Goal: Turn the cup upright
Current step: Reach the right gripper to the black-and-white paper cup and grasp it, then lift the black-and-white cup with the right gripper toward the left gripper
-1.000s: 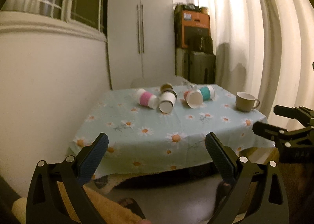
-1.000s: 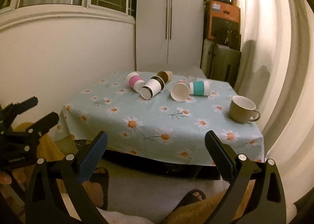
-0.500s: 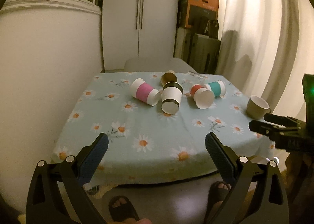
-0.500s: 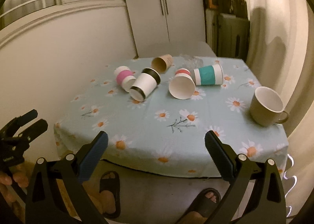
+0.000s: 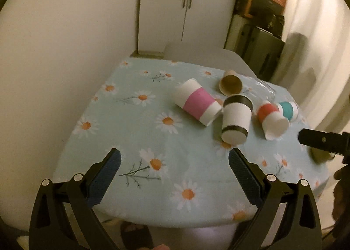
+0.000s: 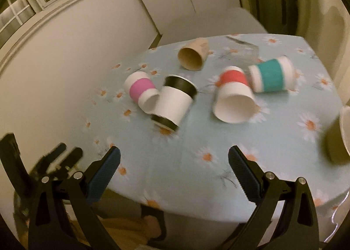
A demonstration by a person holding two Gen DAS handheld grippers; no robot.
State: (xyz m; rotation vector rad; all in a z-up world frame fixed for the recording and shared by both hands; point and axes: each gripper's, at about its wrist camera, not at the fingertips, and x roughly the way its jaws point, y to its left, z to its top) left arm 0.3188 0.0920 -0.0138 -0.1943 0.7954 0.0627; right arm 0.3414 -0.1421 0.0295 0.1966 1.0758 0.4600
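Five paper cups lie on their sides in a loose cluster toward the far half of the daisy tablecloth [image 6: 196,140]: the pink-banded cup [image 6: 140,89] with its mouth against the black-banded cup [image 6: 175,103], the red-banded cup [image 6: 234,96] just beside the teal-banded cup [image 6: 271,74], and a plain brown cup [image 6: 193,54] behind them; which one is meant the task does not say. Both tools hover at the near edge, well short of any cup. The right gripper [image 6: 174,162] has its jaws spread wide and empty, and the left gripper [image 5: 175,163] likewise gapes with nothing between its pads. The red-banded cup looks the easiest start for the right gripper, its mouth facing the camera and its near side unobstructed. A good approach would close lightly across the wall near the middle, since thin paper probably crushes easily, then rotate base-down clear of the teal neighbour. A beige mug [image 6: 339,138] already stands upright at the right edge.
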